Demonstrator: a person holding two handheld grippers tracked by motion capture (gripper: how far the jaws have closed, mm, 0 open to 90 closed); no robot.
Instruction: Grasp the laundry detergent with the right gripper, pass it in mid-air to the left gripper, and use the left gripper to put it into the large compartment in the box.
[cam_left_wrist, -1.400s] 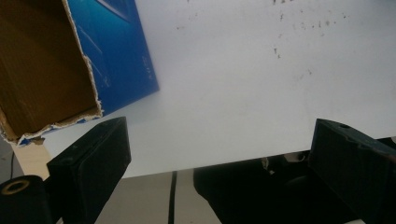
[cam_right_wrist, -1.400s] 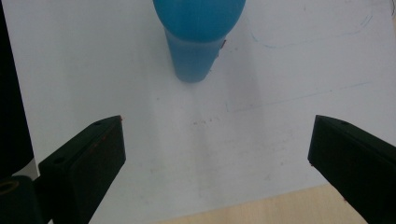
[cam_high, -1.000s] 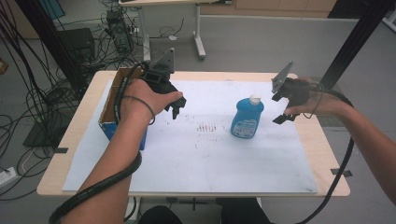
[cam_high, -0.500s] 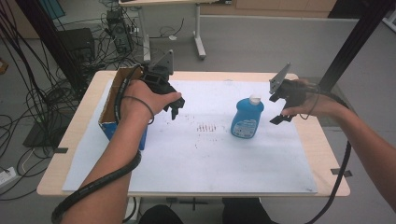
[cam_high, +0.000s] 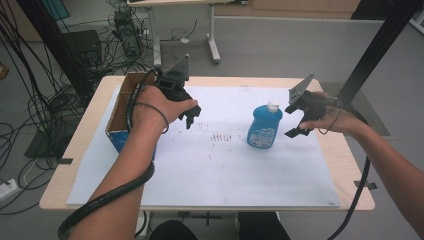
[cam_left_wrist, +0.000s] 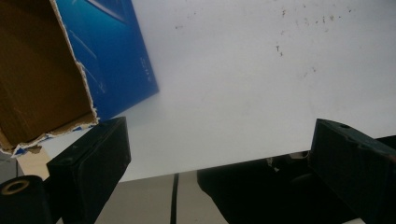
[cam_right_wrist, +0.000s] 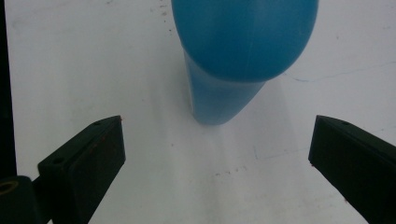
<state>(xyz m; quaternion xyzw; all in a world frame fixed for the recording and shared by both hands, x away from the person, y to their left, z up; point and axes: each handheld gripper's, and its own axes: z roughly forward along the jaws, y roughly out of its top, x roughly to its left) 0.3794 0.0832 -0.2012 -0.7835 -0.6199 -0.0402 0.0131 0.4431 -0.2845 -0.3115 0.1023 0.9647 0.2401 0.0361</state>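
Note:
A blue bottle (cam_high: 264, 127) with a white cap stands upright on the white sheet (cam_high: 215, 160), right of centre. My right gripper (cam_high: 296, 121) hovers just right of it, jaws open and empty. The right gripper view shows the bottle (cam_right_wrist: 236, 56) close ahead between the wide-apart jaws, untouched. My left gripper (cam_high: 191, 116) is held above the sheet beside an open cardboard box (cam_high: 124, 107) with blue sides; its jaws are open and empty. The box corner (cam_left_wrist: 60, 70) fills the upper left of the left gripper view.
The wooden table (cam_high: 75, 165) carries the white sheet, which has dark specks (cam_high: 220, 137) near the middle. Cables and black equipment (cam_high: 85, 47) lie on the floor to the left. Another table's legs (cam_high: 212, 35) stand behind. A black post (cam_high: 375, 45) rises at the right.
My right gripper has shifted slightly left toward the bottle. The left gripper has barely moved.

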